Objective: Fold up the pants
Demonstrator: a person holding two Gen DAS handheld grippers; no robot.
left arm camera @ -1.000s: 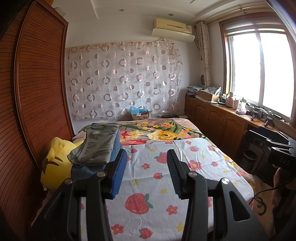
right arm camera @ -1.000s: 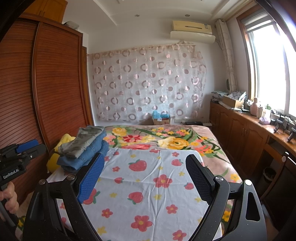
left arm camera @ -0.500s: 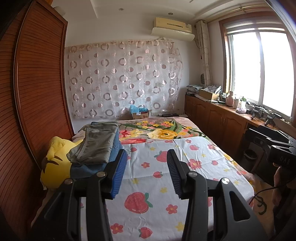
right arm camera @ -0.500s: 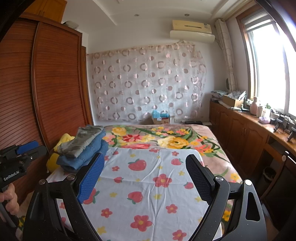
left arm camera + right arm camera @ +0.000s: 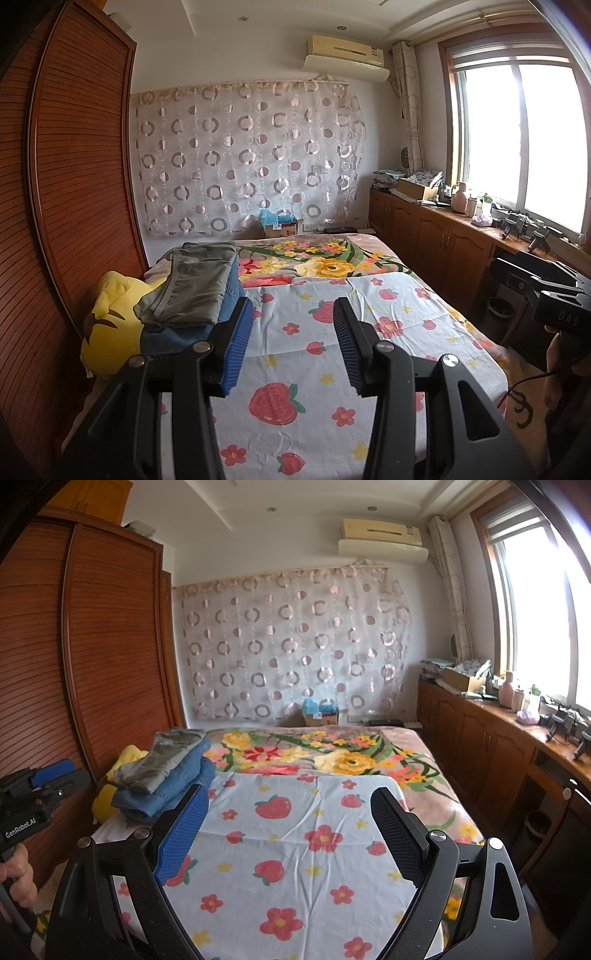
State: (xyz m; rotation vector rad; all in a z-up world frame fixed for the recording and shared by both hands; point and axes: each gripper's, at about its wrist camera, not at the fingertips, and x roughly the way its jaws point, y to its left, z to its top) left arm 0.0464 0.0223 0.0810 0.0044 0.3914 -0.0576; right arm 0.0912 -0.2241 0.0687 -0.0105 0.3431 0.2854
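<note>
Folded pants lie stacked at the bed's left side: an olive-grey pair (image 5: 192,288) on top of blue jeans (image 5: 173,336). The stack also shows in the right wrist view, with the olive pair (image 5: 162,760) on the jeans (image 5: 173,786). My left gripper (image 5: 293,325) is open and empty, held above the strawberry sheet (image 5: 314,369), just right of the stack. My right gripper (image 5: 288,812) is open wide and empty, above the same sheet (image 5: 295,849). Each gripper shows at the edge of the other's view: the right one (image 5: 554,291), the left one (image 5: 40,786).
A yellow plush toy (image 5: 110,325) lies between the stack and the wooden wardrobe (image 5: 66,221) on the left. A floral blanket (image 5: 325,262) covers the far half of the bed. A wooden cabinet (image 5: 436,236) with clutter runs along the window at right.
Both grippers stay open and nearly still. The left wrist view has shifted only slightly.
</note>
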